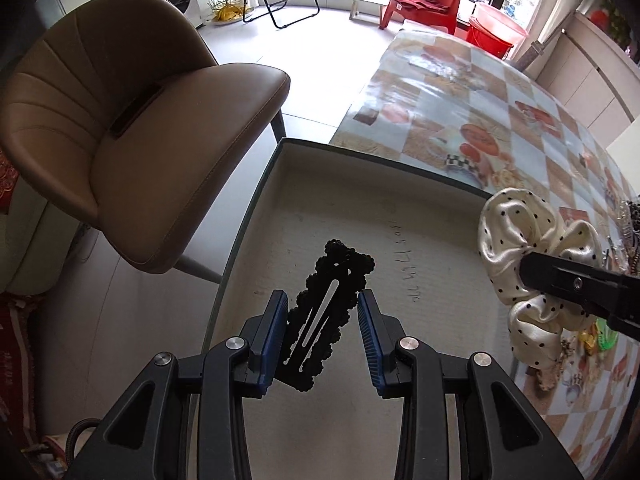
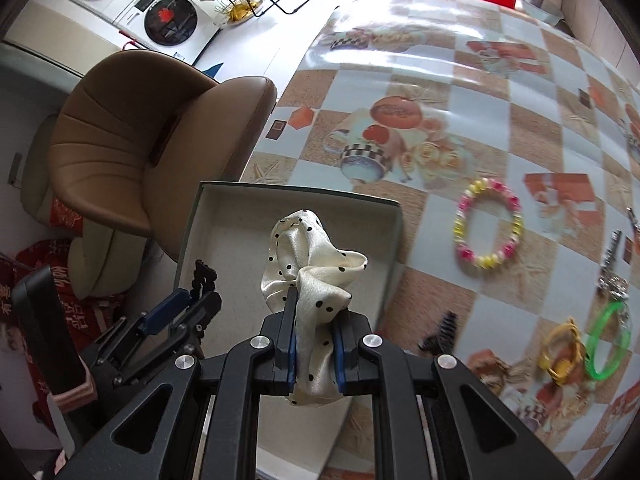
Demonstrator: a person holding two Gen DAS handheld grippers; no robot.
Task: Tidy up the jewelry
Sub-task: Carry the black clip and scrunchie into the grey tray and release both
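- Left gripper [image 1: 323, 334], lower centre of frame: clamped on black hair clip [image 1: 325, 320], held tilted over the open box [image 1: 280, 184].
- Right gripper [image 2: 315, 354]: clenched on cream polka-dot scrunchie [image 2: 308, 264], also above the box.
- Bead bracelet [image 2: 487, 224], green ring [image 2: 606, 344], yellow piece [image 2: 562, 354] on tabletop [image 2: 500, 92], right side.

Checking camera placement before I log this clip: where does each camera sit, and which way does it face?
Left wrist: on the left gripper, looking steeply down into the shallow grey cardboard box; its fingers clamp a black beaded snap hair clip.
Right wrist: on the right gripper, looking down at the box's right side; it pinches a cream polka-dot satin scrunchie.
Shared: box, scrunchie, clip, brown leather chair, each other's gripper.
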